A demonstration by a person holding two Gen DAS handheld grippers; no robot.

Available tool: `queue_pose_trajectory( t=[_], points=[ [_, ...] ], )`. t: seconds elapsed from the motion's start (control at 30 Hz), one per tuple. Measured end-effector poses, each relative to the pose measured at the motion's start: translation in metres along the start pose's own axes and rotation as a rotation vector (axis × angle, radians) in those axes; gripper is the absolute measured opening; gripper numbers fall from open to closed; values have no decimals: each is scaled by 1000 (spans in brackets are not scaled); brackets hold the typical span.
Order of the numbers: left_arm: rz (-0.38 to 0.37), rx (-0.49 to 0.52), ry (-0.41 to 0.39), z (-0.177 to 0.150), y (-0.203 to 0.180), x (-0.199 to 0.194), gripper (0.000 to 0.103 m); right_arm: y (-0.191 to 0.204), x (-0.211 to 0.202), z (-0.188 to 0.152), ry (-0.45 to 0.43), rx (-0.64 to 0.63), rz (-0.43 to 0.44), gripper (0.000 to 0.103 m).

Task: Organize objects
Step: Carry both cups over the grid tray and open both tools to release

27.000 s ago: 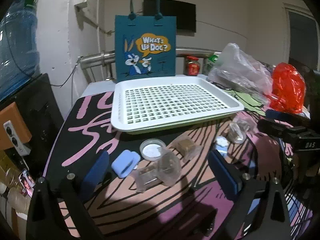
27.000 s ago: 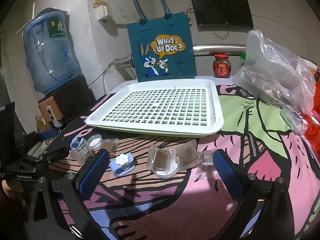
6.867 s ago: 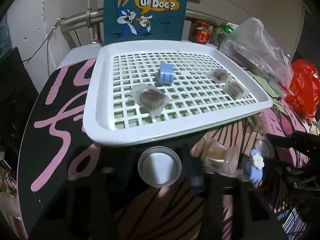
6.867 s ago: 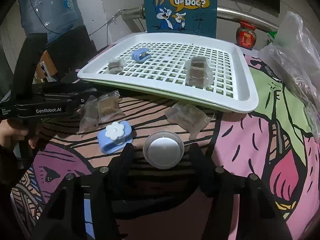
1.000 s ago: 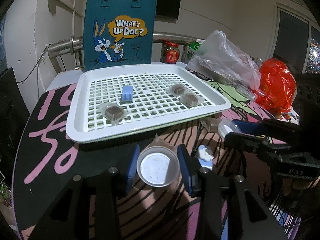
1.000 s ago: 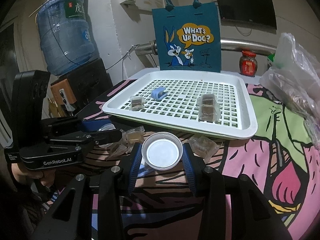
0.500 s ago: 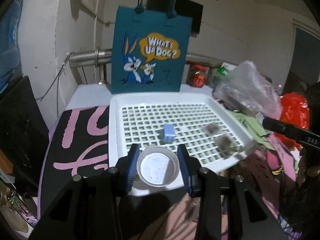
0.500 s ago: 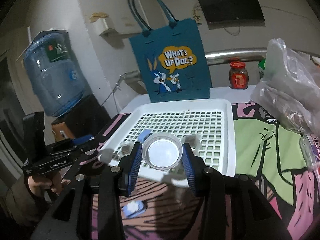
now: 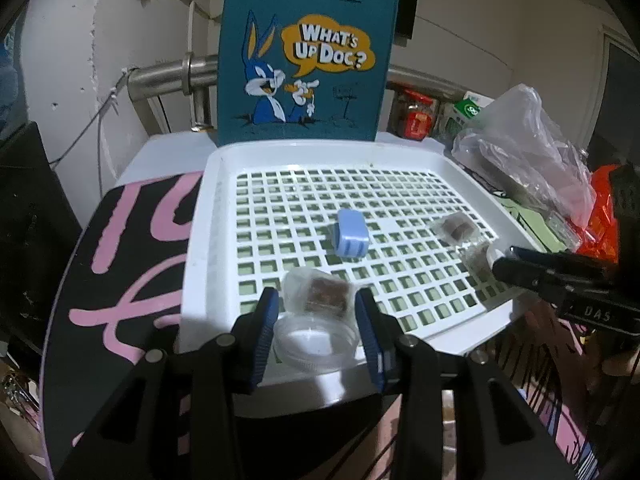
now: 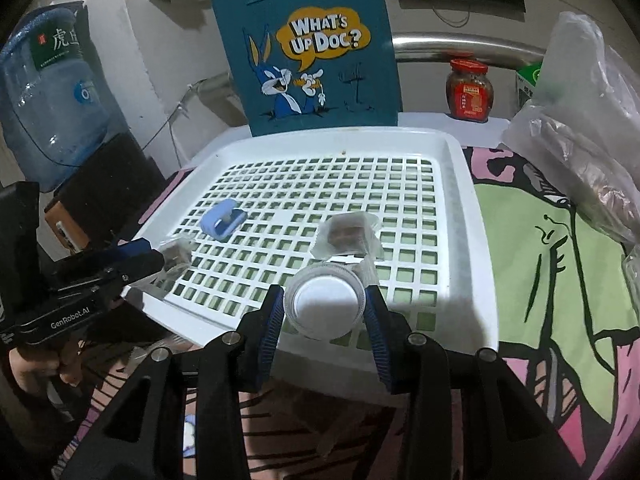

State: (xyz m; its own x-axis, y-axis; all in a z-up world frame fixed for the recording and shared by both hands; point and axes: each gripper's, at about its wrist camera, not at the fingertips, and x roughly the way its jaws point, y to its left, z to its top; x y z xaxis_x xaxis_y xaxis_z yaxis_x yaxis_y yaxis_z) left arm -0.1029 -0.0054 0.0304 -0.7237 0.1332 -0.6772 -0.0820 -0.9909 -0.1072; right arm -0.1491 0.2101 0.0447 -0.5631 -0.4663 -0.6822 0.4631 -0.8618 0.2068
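Note:
My left gripper [image 9: 316, 334] is shut on a round clear lidded cup [image 9: 315, 343], held over the near edge of the white slotted tray [image 9: 208, 216]. My right gripper [image 10: 325, 314] is shut on a second round clear cup [image 10: 324, 306], over the tray's near rim [image 10: 478, 240]. In the tray lie a light blue clip [image 9: 351, 234] [image 10: 222, 220] and clear packets of brown cubes [image 9: 326, 292] [image 9: 456, 228] [image 10: 348, 236]. The other gripper shows at the side of each view, the right one [image 9: 560, 276] and the left one [image 10: 88, 280].
A teal cartoon tote bag [image 9: 308, 60] stands behind the tray. A red-lidded jar [image 10: 470, 94] and clear plastic bags [image 10: 584, 120] sit at the right, with a red bag [image 9: 604, 216]. A water bottle [image 10: 52, 92] stands left. A light blue clip [image 10: 188, 440] lies on the printed cloth.
Both grippers have carried their cups from above the cloth forward over the tray's near edge. The tray now fills more of each view.

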Motion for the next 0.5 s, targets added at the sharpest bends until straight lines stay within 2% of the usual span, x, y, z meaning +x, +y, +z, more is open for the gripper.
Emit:
queue_pose_trajectory(
  t=[0.03, 0.07, 0.1, 0.13, 0.2, 0.23, 0.4, 0.5],
  points=[
    [2, -4, 15, 0, 1, 2, 39, 1, 0, 0, -5, -3, -4, 42],
    [3, -10, 17, 1, 2, 2, 39, 1, 1, 0, 4, -1, -2, 52],
    [1, -15, 14, 1, 3, 0, 46, 2, 1, 1, 6, 3, -5, 59],
    [-10, -23, 2, 2, 4, -6, 56, 2, -2, 0, -3, 6, -15, 68],
    [-31, -37, -37, 6, 6, -19, 68, 4, -14, 1, -35, 7, -7, 69],
    [-42, -43, -61, 8, 7, -29, 70, 4, -24, 1, -61, 12, 7, 69],
    [-80, -45, -174, 16, 8, -85, 77, 10, -79, 3, -202, 12, 45, 77],
    [-65, -1, -186, 8, 3, -105, 77, 17, -105, -3, -247, -21, 74, 80]
  ],
)
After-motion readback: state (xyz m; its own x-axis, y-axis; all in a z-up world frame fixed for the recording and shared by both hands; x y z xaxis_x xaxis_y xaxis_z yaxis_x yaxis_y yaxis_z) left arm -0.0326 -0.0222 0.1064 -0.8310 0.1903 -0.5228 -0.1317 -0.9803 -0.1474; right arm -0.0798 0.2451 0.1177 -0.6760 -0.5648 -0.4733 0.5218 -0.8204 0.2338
